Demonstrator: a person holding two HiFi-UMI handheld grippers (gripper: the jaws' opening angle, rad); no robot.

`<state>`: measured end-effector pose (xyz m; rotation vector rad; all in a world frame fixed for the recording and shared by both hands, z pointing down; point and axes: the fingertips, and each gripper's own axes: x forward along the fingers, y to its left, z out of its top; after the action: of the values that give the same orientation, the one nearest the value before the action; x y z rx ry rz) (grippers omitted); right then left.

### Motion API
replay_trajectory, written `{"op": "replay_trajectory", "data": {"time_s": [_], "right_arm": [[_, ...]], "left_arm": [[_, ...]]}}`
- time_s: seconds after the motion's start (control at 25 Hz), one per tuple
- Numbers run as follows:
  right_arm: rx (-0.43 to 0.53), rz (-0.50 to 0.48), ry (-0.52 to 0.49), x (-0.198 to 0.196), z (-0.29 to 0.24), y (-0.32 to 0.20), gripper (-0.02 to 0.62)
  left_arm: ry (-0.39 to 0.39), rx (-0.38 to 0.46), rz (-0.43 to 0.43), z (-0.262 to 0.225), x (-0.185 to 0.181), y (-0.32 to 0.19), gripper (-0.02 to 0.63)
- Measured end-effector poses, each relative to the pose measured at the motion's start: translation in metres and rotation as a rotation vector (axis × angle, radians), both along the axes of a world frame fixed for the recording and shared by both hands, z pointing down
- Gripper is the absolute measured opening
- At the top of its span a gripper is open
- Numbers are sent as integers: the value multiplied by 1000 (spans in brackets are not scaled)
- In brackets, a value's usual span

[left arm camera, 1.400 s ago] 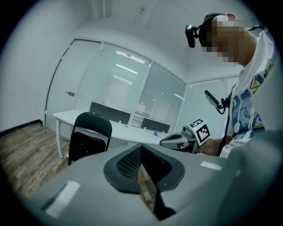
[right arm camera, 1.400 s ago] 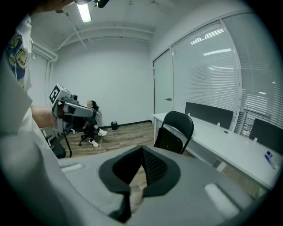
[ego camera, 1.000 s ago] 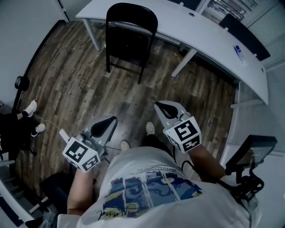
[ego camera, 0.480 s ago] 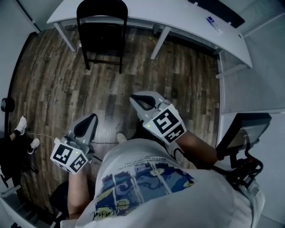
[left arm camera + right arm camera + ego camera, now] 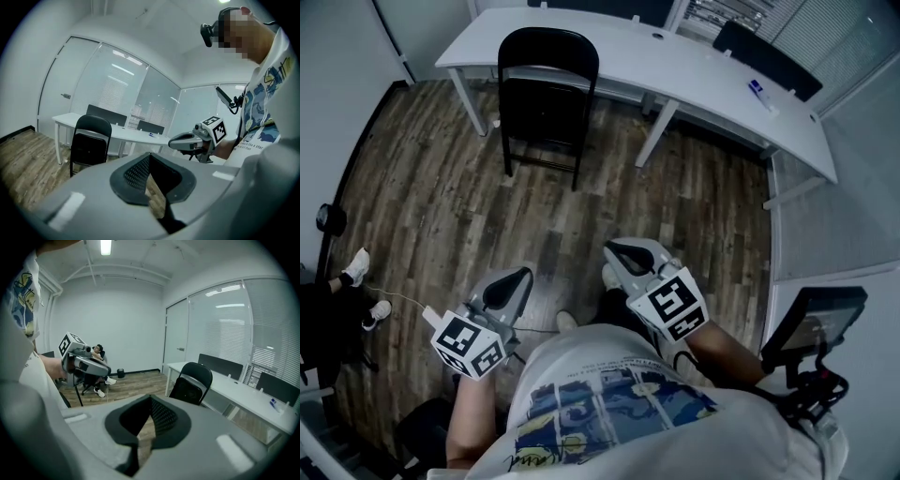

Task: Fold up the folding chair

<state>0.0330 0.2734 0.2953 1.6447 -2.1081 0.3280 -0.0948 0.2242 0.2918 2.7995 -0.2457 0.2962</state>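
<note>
One black metal folding chair (image 5: 546, 89) stands unfolded at the near edge of one long white desk (image 5: 712, 80), toward its left end. Bare wood-plank floor (image 5: 441, 206) lies open between the chair and two grippers. Left gripper (image 5: 518, 277) and right gripper (image 5: 616, 249): jaws closed, empty, chair well ahead of both. At the floor's left edge, apparently one seated person (image 5: 328, 300).
</note>
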Motion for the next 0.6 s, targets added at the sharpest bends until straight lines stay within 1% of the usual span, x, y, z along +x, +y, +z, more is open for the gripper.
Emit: {"op": "replay_trajectory", "data": {"time_s": [0.16,0.32,0.48,0.6], "right_arm": [[-8,-6,-3,-10,1,4,3],[-8,-21,17,-11,3,3,3],[-14,-24,9,-13,3,4,3],[-22,-23,28,-12,5,3,3]], "left_arm": [[-12,-15,-10,0,-13,0,2],[-3,-8,-17,2,-14,-3,2],[-2,-10,-19,4,-15,-4,2],[-3,-12,-19,6,-15,-7,2]]}}
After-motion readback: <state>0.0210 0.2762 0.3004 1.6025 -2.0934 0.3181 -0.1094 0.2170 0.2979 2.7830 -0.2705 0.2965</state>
